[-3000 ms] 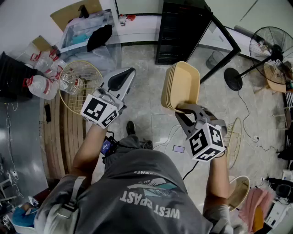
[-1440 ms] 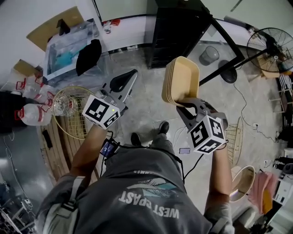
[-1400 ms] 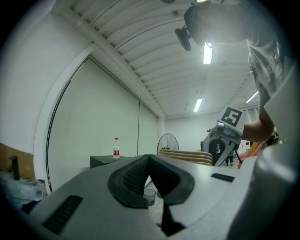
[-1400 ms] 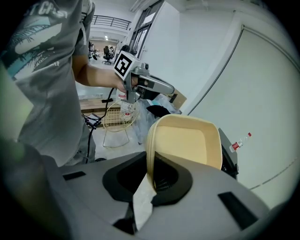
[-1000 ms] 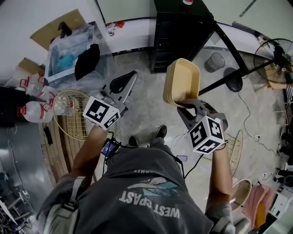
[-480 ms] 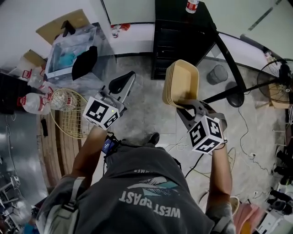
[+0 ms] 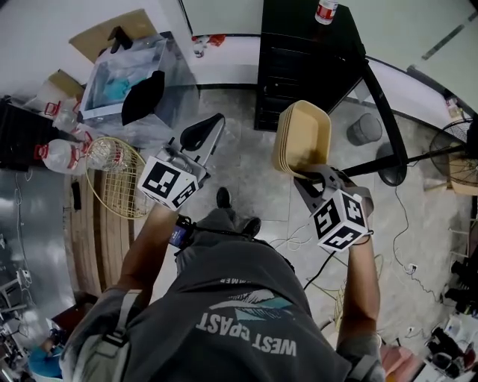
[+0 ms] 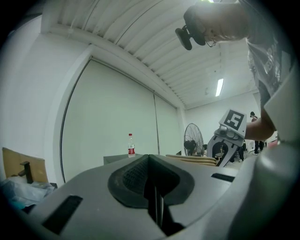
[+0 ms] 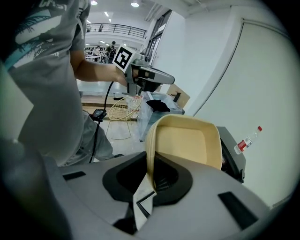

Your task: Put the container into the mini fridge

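The container (image 7: 302, 138) sits just above centre in the head view, stood nearly on edge, its hollow facing the person. It looks like several nested together, judging by the layered rims. The right gripper (image 7: 308, 176) pinches it by 1 short wall only: in the right gripper view the jaws are closed on the beige rim (image 9: 149, 161), with the rest of the container rising free above them. The left gripper (image 7: 200, 137), at centre left, has its fingers pressed together on nothing; its own view shows only a thin seam between the pads (image 8: 140, 180).

The fridge (image 7: 306, 60) stands at the upper centre, well apart from the container, with a bottle (image 7: 323, 11) on top. Its front looks closed, though I cannot be sure.

Risks, as I judge them:
- With a grip on 1 edge and the weight above it, the container could pivot in the jaws or slip out during a swing.
- If it is a nested stack, the outer pieces may slide off, since the jaws may not clamp them all.
- If the door is closed, the left gripper must part its jaws to pull it; a jerk could topple the bottle.
- A cable (image 7: 396, 216) trails on the floor at right, a trip hazard.
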